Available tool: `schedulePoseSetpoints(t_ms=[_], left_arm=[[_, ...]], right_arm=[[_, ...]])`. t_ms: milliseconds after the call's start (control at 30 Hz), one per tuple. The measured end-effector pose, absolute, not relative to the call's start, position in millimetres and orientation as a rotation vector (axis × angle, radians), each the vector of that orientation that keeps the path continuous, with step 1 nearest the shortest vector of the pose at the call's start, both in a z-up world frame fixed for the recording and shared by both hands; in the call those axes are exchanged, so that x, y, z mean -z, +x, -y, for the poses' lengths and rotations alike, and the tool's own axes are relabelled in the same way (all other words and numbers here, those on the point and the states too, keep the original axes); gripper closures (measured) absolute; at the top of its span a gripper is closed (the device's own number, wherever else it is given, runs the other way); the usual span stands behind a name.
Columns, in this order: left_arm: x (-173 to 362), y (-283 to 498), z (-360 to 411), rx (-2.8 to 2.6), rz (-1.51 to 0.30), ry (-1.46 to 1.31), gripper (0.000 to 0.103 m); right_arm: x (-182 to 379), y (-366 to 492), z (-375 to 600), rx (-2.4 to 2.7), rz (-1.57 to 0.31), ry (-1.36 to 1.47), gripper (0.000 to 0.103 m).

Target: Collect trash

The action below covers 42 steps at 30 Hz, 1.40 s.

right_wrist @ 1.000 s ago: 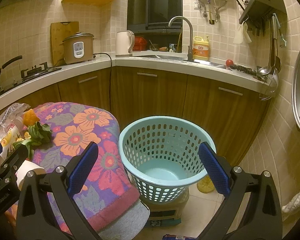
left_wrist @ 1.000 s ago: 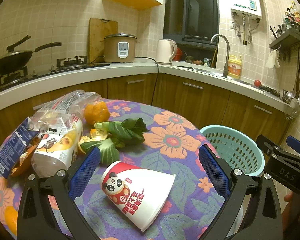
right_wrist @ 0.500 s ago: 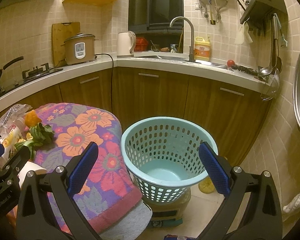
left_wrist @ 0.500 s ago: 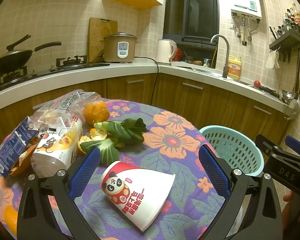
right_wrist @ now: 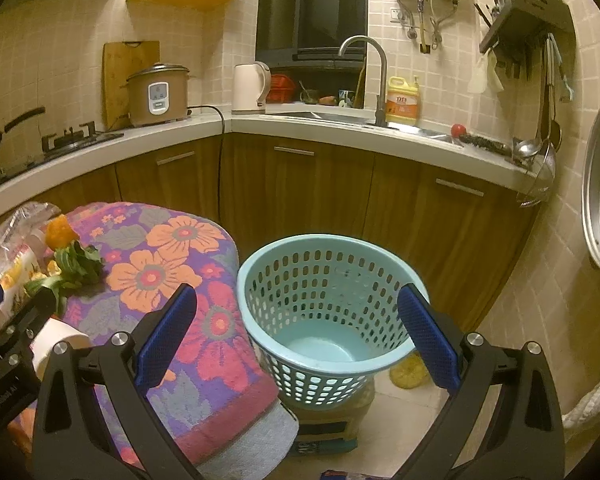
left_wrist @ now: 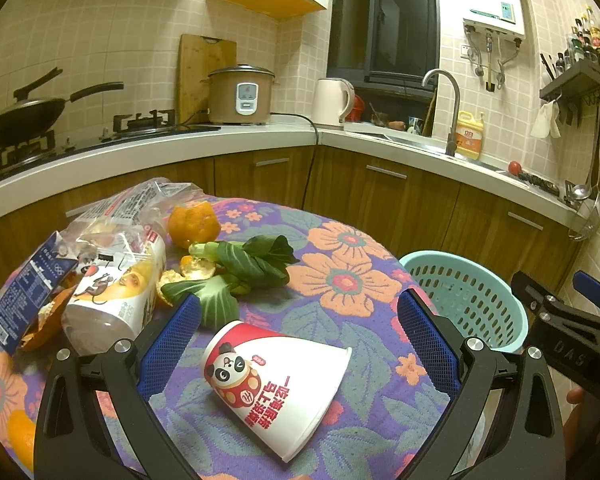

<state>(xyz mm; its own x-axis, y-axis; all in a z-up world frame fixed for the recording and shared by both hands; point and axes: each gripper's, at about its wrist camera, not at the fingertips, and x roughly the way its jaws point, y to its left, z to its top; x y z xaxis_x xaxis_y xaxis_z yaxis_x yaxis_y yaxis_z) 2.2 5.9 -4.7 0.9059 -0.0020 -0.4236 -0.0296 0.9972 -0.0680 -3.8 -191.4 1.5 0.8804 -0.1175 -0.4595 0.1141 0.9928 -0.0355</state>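
Meanwhile, the left claw [left_wrist: 296, 332] hangs wide apart over a tipped white paper cup with a red panda print [left_wrist: 278, 382] on the flower-cloth table [left_wrist: 340, 280], where a careless squeeze could crush or roll it, as the right claw [right_wrist: 296, 320], equally spread, faces the empty turquoise plastic basket [right_wrist: 324, 304].

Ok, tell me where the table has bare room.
Bare cloth lies on the table's right half, between the greens, the paper cup and the basket-side edge. The left side is crowded: bottle, wrappers, orange peel.
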Motion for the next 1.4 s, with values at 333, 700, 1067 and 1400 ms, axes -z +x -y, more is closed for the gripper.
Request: schedulePoseSetpoints(t_ms=[333,700,1067,1400], left_arm=[[-2.5,-13.3,-14.6,0.018,-0.440,-0.089,0.008],[-19.9,-89.8,-90.1,-0.166,-0.463,-0.152,0.008],[2.1,-138.4,-173.6,-0.366,-0.571,-0.244,0.010],[35.4,-116.3,-185.8,-0.320,-0.723,-0.297,0.036]], right_arm=[[-9.1,-14.4,183.3,0.043,-0.454,0.009,0.007],[-10.2,-35.4,129.4,-0.241,-0.467,-0.030,0.007],[-3.3,-18.8,73.5,-0.482,-0.562,-0.059,0.008],[25.0,28.6,59.1,-0.576,-0.723,-0.069,0.008]])
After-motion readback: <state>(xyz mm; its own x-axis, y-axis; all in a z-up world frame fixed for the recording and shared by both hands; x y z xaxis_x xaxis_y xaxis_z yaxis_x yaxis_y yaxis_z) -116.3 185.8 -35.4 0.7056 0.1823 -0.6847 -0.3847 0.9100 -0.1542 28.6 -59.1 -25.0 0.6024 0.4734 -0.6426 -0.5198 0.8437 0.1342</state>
